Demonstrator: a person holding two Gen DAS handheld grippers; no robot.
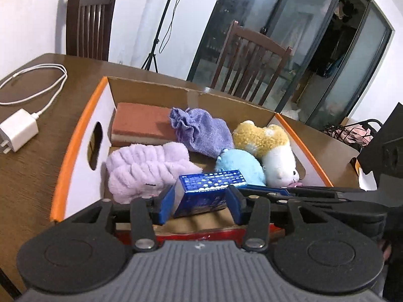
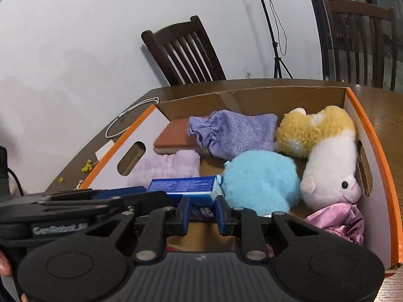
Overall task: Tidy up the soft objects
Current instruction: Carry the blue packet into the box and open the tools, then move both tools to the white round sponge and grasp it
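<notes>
An orange-rimmed cardboard box (image 1: 75,136) (image 2: 388,166) holds a lilac fluffy headband (image 1: 146,171) (image 2: 166,166), a purple drawstring pouch (image 1: 201,130) (image 2: 234,133), a red-brown sponge (image 1: 141,123) (image 2: 173,136), a blue plush (image 1: 239,163) (image 2: 259,183), a yellow-and-white plush (image 1: 272,148) (image 2: 325,156) and pink satin cloth (image 2: 340,221). My left gripper (image 1: 199,201) is shut on a blue tissue pack (image 1: 204,191) over the box's near edge. My right gripper (image 2: 201,214) grips the same pack (image 2: 183,188) by its end.
A white charger (image 1: 19,129) with coiled cable (image 1: 47,85) (image 2: 126,123) lies on the brown table left of the box. Dark wooden chairs (image 1: 88,20) (image 2: 183,52) stand behind the table. Small yellow bits (image 2: 87,167) lie on the table.
</notes>
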